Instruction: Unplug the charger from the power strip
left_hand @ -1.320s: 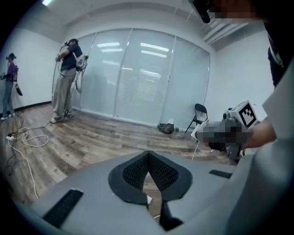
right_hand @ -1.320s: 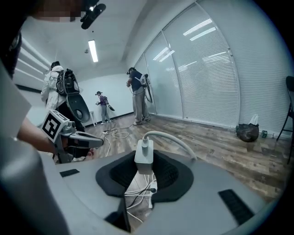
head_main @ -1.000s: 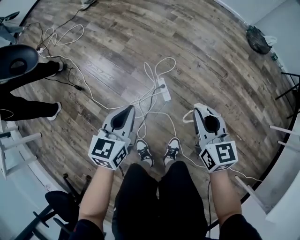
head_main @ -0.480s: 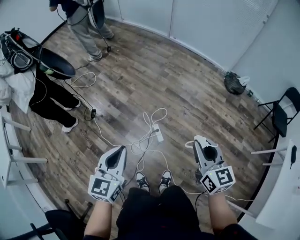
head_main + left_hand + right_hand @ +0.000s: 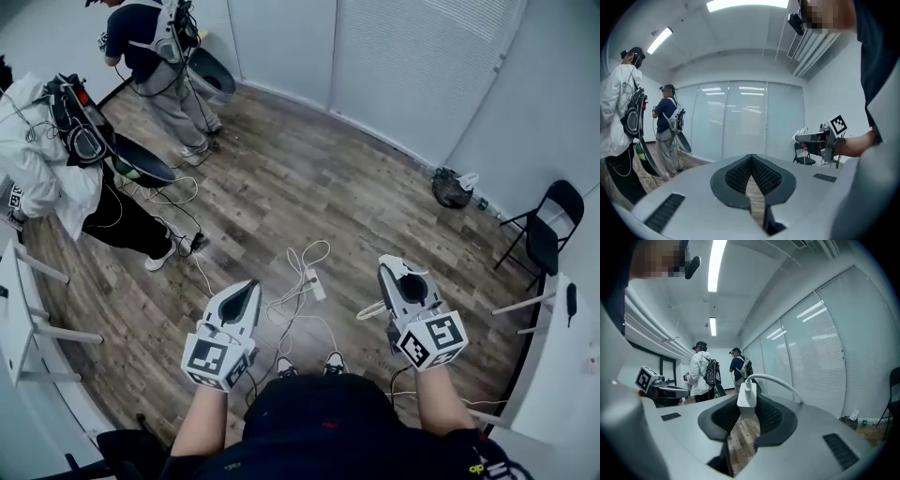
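Wood-plank floor (image 5: 375,216). White pwr strip (image 5: 317,286) lies mid-floor, w/ white cable loops (image 5: 309,251) running off it, one loop just past its far end. Black adapter (image 5: 197,241) + thin cables lie to the L. Dark bag (image 5: 451,188) sits by the far wall. Black folding chair (image 5: 547,230) stands at R. Wearer's shoes (image 5: 285,367) are near the strip. Two other ppl (image 5: 159,56) stand upper L.

Charger (image 5: 746,394) is plain white, cable (image 5: 783,383) too, same white as the power strip (image 5: 315,284). Left gripper (image 5: 250,285) and right gripper (image 5: 386,269) are both light grey with black ribbed pads (image 5: 733,176), and their cubes have black-and-white square markers. Floor (image 5: 309,187) is brown-grey wood plank. The chair (image 5: 544,234) far right is black.
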{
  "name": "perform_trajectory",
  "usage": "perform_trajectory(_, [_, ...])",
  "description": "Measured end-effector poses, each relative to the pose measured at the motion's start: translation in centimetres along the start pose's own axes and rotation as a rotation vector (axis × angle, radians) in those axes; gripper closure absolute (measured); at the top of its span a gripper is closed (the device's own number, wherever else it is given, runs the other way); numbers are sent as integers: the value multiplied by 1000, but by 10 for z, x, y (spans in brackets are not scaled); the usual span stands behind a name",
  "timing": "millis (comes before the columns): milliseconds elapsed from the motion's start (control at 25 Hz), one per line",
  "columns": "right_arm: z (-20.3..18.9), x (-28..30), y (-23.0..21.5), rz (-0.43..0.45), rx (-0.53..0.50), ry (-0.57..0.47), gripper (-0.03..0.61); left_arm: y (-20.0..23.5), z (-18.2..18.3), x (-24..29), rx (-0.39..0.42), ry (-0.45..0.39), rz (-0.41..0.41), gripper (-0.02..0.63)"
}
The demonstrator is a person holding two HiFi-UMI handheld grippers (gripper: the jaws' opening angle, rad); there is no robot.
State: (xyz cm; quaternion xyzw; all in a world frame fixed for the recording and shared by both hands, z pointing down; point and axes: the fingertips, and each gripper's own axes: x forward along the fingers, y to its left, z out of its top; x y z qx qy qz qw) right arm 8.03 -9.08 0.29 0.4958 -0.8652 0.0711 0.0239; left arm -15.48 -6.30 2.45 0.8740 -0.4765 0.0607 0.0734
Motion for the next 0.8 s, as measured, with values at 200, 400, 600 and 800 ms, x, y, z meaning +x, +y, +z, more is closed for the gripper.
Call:
perform_trajectory(200, [16,-2,11,16,-19,-32,471,2,17,-12,-19,-46,0,594])
perform_trajectory(400, [12,-8,19,21,-14,-30,471,-3,11,-20,-23,-51,1,594])
perform_trajectory(600, [9,-3,27,34,-20,-32,471,3,10,-23,-22,-66,10,594])
perform_trajectory(800, [4,1,32,43,-19,-25,471,8,4,-24,-35,-67,19,594])
